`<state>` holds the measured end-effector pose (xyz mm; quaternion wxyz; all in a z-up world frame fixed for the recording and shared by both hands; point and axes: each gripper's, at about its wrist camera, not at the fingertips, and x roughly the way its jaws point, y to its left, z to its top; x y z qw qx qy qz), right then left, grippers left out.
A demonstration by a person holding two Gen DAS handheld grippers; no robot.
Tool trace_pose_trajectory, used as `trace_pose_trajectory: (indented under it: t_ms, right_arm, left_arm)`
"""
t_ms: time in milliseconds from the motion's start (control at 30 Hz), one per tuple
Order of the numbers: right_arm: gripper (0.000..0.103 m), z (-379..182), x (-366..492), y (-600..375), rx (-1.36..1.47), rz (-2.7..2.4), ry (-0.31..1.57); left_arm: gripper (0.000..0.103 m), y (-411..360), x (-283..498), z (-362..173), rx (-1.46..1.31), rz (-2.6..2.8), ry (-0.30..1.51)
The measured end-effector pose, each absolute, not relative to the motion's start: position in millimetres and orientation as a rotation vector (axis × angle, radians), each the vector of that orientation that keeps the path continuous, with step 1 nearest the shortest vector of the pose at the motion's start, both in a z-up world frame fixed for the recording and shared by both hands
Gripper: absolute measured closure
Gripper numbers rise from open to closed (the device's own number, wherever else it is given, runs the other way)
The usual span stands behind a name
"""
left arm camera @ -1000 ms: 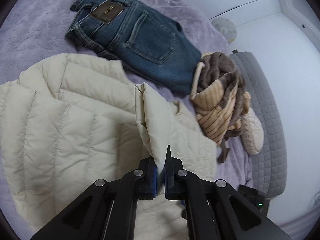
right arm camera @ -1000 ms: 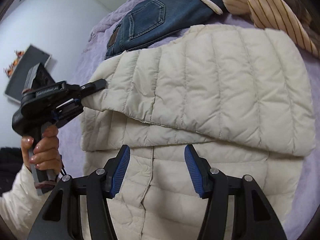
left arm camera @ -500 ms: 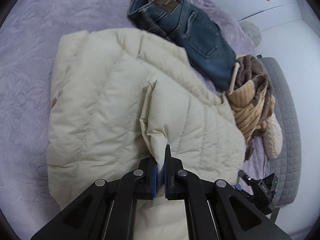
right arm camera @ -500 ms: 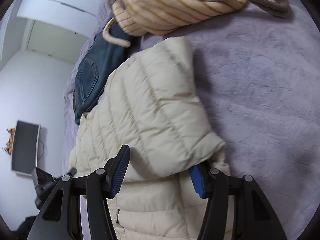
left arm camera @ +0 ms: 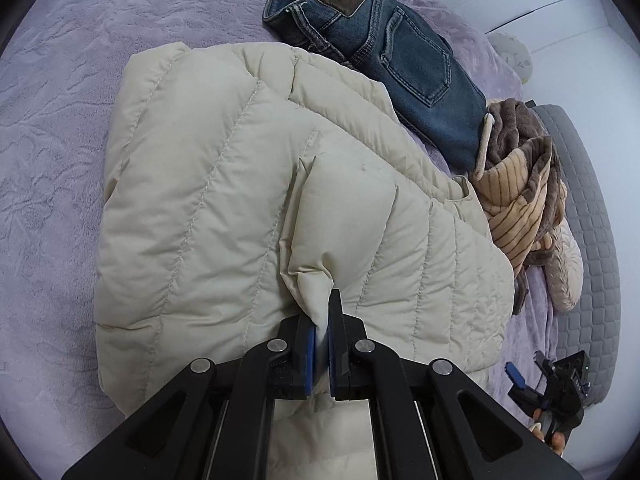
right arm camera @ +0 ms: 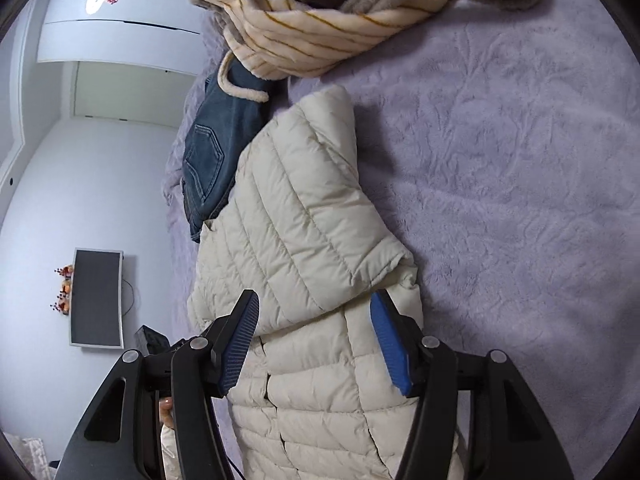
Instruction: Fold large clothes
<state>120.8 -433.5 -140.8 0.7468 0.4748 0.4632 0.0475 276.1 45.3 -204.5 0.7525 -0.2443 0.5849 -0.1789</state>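
A cream quilted puffer jacket (left arm camera: 208, 208) lies folded over itself on the purple bedspread (left arm camera: 52, 92). My left gripper (left arm camera: 323, 320) is shut on a pinched edge of the jacket and holds it low over the folded body. In the right wrist view the jacket (right arm camera: 304, 240) runs up the middle. My right gripper (right arm camera: 314, 340) is open, its blue pads on either side of the jacket's folded edge, gripping nothing. The right gripper also shows at the lower right of the left wrist view (left arm camera: 556, 384).
Folded blue jeans (left arm camera: 384, 52) lie beyond the jacket. A brown and striped cream plush garment (left arm camera: 520, 184) is heaped at the right, also at the top of the right wrist view (right arm camera: 320, 12). A grey quilted mat (left arm camera: 588, 216) borders the bed. A dark screen (right arm camera: 96, 296) hangs on the wall.
My left gripper has carried the pinched jacket edge farther over the body, so the fold lies flatter. My right gripper has swung round and now straddles the jacket's folded edge.
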Motion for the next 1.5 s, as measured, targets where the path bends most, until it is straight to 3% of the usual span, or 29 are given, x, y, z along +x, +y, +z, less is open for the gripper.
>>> trace_pose_trajectory:
  t_ms: [133, 367, 400, 433, 467, 567, 967, 1100, 1233, 1500]
  right_arm:
    - [0.039, -141, 138, -455, 1.108, 0.040, 0.936]
    - [0.039, -171, 199, -463, 1.143, 0.035, 0.972]
    - [0.041, -175, 207, -460, 1.124, 0.028, 0.999]
    - [0.059, -178, 214, -455, 1.067, -0.006, 1.040]
    - [0.066, -182, 222, -450, 0.993, -0.035, 1.080]
    - [0.066, -194, 235, -435, 0.842, -0.086, 1.144]
    - [0.066, -175, 234, -413, 0.674, -0.117, 1.145]
    - [0.066, -130, 222, -387, 0.413, -0.232, 1.060]
    - [0.066, -107, 207, -362, 0.334, -0.173, 1.009]
    - [0.071, -166, 203, -359, 0.333, -0.106, 1.148]
  left_arm:
    - [0.097, 44, 276, -204, -0.529, -0.382, 1.274]
    - [0.097, 43, 274, -203, -0.520, -0.373, 1.268]
    - [0.097, 42, 274, -204, -0.520, -0.370, 1.268]
    - [0.097, 42, 274, -204, -0.521, -0.370, 1.267]
    - [0.097, 41, 274, -204, -0.518, -0.368, 1.267]
    - [0.097, 38, 274, -198, -0.478, -0.348, 1.266]
    - [0.097, 48, 275, -122, -0.295, -0.332, 1.078]
    - [0.097, 25, 291, -139, -0.254, -0.361, 1.104]
    - [0.097, 11, 283, -173, -0.149, -0.331, 1.184]
    - [0.097, 15, 260, -201, -0.126, -0.322, 1.221]
